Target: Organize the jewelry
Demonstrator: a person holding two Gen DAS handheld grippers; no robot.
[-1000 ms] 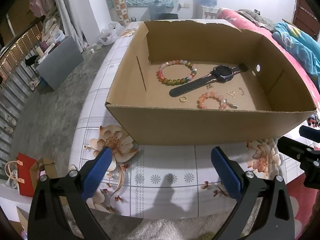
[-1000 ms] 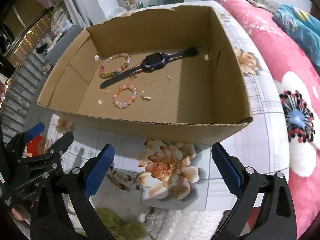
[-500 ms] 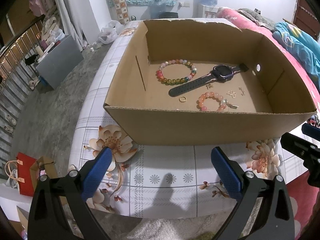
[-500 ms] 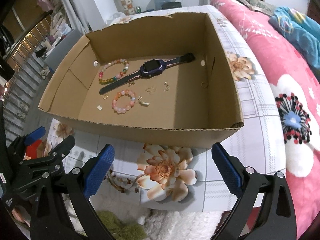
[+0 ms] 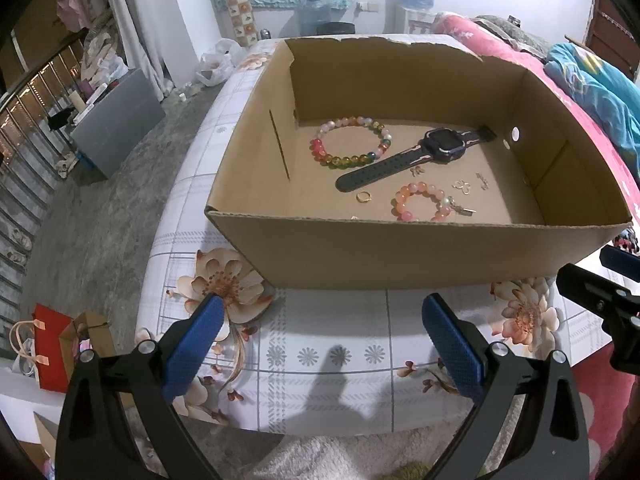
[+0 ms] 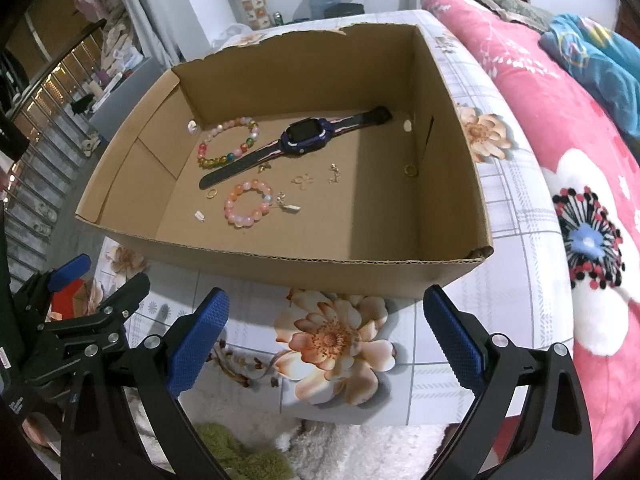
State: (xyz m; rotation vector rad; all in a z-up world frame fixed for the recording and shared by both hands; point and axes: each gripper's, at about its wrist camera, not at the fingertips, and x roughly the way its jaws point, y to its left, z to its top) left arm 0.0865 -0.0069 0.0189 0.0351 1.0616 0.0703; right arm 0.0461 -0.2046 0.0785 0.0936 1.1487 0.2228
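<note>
Jewelry lying loose in an open cardboard box (image 5: 400, 256) on the flower-patterned surface (image 5: 320, 356)

Left gripper (image 5: 324, 336) and right gripper (image 6: 326, 332) both hover over the surface just in front of the box, fingers spread wide apart and holding nothing. On the box floor a multicoloured bead bracelet (image 5: 350, 142) lies beside a dark watch (image 5: 416, 156), with a pink bead bracelet (image 5: 422, 202) nearer the front wall, a small gold ring (image 5: 363, 197) near the strap end and tiny earrings (image 5: 464, 186) close by
</note>
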